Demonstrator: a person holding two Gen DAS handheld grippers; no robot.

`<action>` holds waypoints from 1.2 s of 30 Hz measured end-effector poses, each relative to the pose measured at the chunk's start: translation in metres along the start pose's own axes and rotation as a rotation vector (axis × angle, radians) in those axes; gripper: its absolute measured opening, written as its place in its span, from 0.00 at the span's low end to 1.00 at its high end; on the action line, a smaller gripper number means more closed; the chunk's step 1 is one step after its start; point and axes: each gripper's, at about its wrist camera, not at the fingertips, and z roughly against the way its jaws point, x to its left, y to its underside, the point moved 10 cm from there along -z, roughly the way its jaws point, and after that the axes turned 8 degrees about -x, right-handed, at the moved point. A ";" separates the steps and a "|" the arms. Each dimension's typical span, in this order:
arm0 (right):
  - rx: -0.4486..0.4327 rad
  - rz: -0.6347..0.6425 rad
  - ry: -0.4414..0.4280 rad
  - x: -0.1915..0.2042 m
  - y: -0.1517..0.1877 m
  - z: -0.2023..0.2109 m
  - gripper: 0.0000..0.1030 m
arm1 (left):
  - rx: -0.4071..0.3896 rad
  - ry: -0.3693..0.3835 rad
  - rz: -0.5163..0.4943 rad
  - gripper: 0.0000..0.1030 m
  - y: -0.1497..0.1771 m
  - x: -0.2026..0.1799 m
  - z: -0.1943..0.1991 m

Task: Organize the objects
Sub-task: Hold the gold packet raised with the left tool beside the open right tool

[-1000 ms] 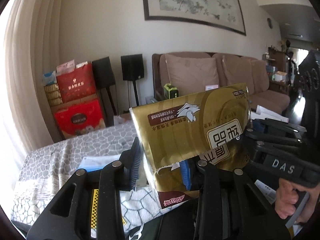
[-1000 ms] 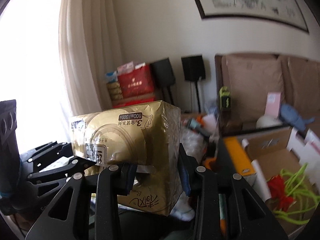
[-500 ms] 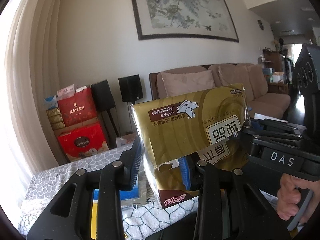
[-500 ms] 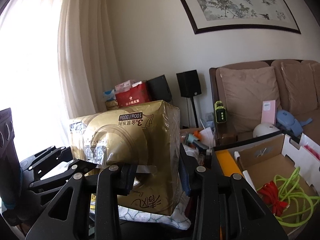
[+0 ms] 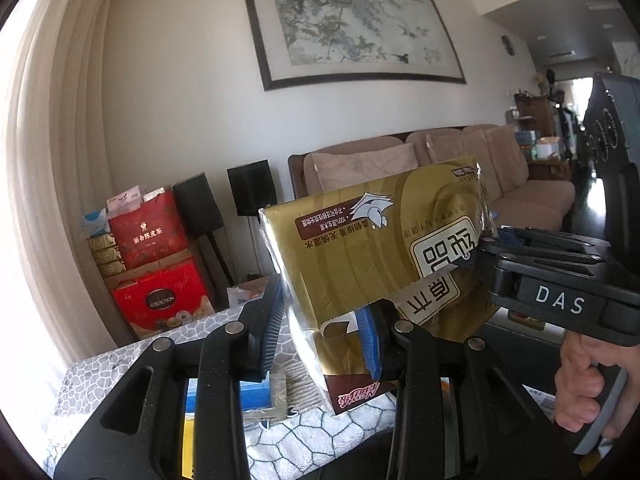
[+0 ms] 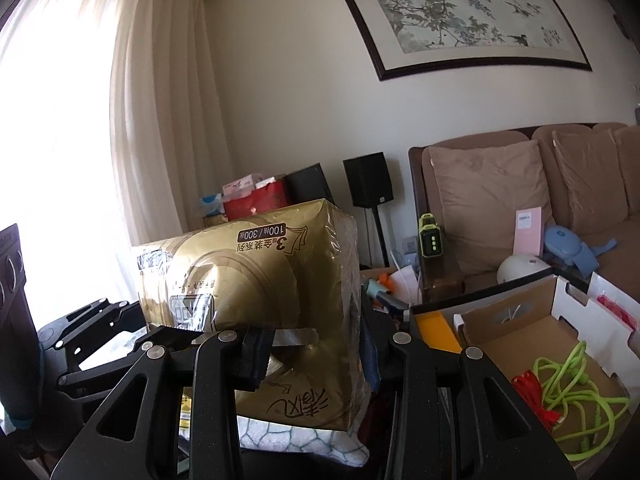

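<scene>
A gold plastic-wrapped tissue pack point(image 5: 360, 248) hangs in the air above the table, held at both ends. My left gripper point(image 5: 322, 328) is shut on its near end, blue pads pressing either side of the wrap. My right gripper point(image 6: 312, 344) is shut on the other end of the same tissue pack point(image 6: 248, 280). In the left wrist view the right gripper point(image 5: 484, 252) reaches in from the right, a hand point(image 5: 580, 384) on its handle. The left gripper point(image 6: 96, 324) shows at the left of the right wrist view.
Below lies a table under a grey stone-pattern cloth point(image 5: 120, 364) with a white towel point(image 5: 320, 440) and flat blue and yellow items. An open cardboard box point(image 6: 520, 320) holding a green cord point(image 6: 576, 384) stands to the right. Sofa point(image 5: 460, 160), speakers and red gift boxes point(image 5: 160, 296) stand behind.
Both grippers have lifted the tissue pack a little and tipped upward. The table has sunk lower in both views and more of the wall painting shows. Both grips are unchanged.
</scene>
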 end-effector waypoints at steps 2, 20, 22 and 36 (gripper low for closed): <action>-0.002 0.001 0.003 0.000 -0.001 0.001 0.36 | -0.002 0.000 0.002 0.31 -0.001 -0.001 0.000; -0.007 -0.011 0.024 -0.011 -0.005 0.004 0.36 | 0.007 0.018 -0.010 0.31 -0.007 -0.014 -0.006; -0.006 -0.012 0.027 -0.012 -0.005 0.004 0.36 | 0.010 0.023 -0.009 0.31 -0.007 -0.014 -0.007; -0.014 -0.023 0.048 -0.023 -0.009 0.006 0.36 | 0.024 0.057 0.011 0.31 -0.009 -0.020 -0.012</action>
